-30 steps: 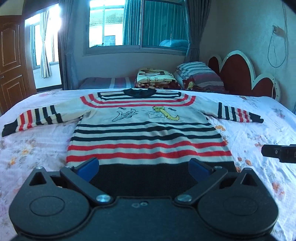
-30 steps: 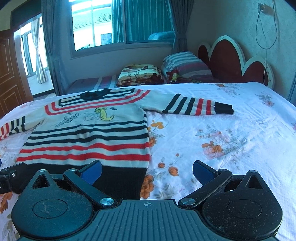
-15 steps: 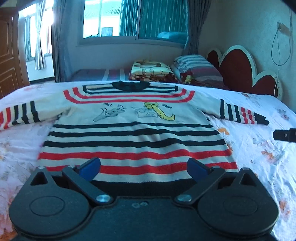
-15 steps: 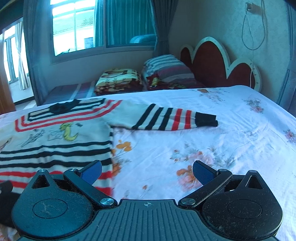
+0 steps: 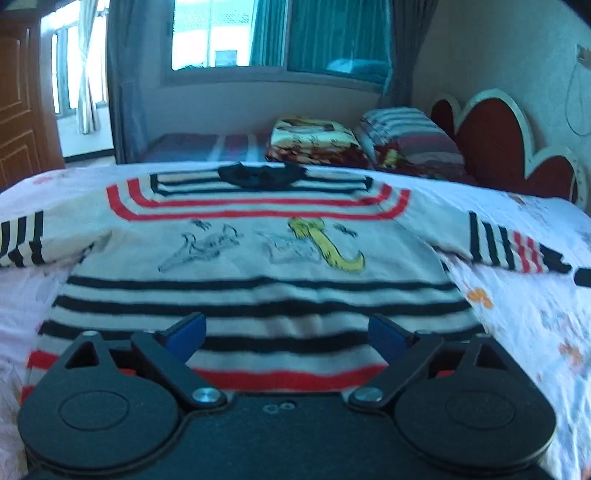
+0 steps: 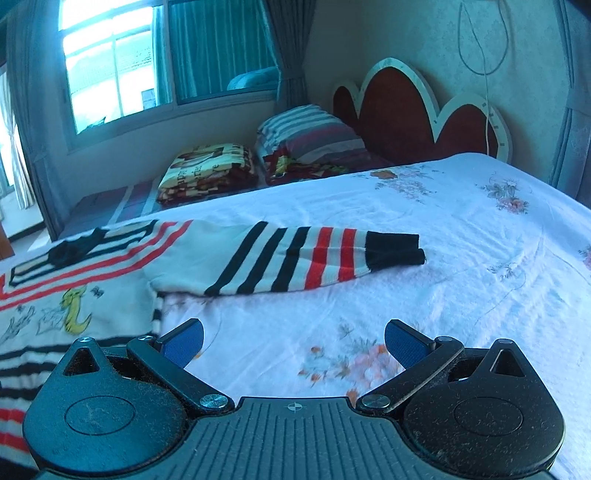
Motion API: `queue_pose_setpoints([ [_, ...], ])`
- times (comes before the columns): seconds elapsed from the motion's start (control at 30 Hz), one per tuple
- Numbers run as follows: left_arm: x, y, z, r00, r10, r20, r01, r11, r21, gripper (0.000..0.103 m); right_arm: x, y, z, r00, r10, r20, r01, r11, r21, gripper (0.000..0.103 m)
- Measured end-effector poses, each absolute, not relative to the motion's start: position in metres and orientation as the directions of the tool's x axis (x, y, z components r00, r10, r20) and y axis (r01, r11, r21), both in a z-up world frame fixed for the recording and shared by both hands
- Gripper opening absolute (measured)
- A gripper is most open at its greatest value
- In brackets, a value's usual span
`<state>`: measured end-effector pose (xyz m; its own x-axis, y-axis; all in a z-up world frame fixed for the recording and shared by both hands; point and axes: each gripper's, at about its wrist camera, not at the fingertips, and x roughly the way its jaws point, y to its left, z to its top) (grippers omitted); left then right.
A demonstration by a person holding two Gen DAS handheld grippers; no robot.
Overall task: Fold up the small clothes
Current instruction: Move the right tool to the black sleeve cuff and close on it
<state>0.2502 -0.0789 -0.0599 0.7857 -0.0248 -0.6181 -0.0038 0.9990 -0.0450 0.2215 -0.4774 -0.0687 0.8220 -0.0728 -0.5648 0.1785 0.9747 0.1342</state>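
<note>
Left wrist view: striped sweater (image 5: 255, 254) spread flat on the floral bed (image 5: 535, 325).
We hold the left gripper (image 5: 286, 334) over its body, the right gripper (image 6: 293, 341) over bare sheet before the sleeve (image 6: 295, 258); both pairs of fingers spread, empty.

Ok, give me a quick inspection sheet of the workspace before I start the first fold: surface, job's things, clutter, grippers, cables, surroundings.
Surface: bed sheet, white with floral print, lightly wrinkled.
Job's things: striped sweater lying flat, front up, both sleeves spread out; right sleeve straight, black cuff outward. No fold made yet.
Clutter: nothing seen on the sheet near the sweater; folded blanket and striped pillow lie beyond it.
Grippers: left gripper open, over the sweater's lower body; right gripper open, over bare sheet beside the sweater, below the sleeve. Neither holds anything.
Cables: a cord hangs on the wall above the headboard.
Surroundings: window with curtains, wooden door.
</note>
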Motion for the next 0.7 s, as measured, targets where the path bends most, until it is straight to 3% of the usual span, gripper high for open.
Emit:
queue_pose_setpoints([
  [0.1, 0.267, -0.078, -0.06, 0.802, 0.018, -0.598, -0.046, 0.998, -0.032, 0.103, 0.24, -0.501, -0.077, 0.827, -0.082, -0.556, 0.215, 0.96, 0.178, 0.103],
  [0.27, 0.295, -0.083, -0.065, 0.797, 0.063, -0.601, -0.062, 0.998, 0.022, 0.099, 0.273, -0.533, -0.088, 0.834, -0.109, -0.541, 0.255, 0.946, 0.203, 0.102],
  [0.37, 0.307, -0.088, -0.072, 0.801, 0.077, -0.594, -0.07, 0.997, 0.034, 0.097, 0.293, -0.549, -0.097, 0.829, -0.115, -0.547, 0.27, 0.94, 0.21, 0.061],
  [0.7, 0.334, -0.111, -0.097, 0.792, 0.079, -0.606, -0.067, 0.997, 0.042, 0.097, 0.329, -0.599, -0.132, 0.809, -0.129, -0.574, 0.353, 0.887, 0.298, 0.061],
])
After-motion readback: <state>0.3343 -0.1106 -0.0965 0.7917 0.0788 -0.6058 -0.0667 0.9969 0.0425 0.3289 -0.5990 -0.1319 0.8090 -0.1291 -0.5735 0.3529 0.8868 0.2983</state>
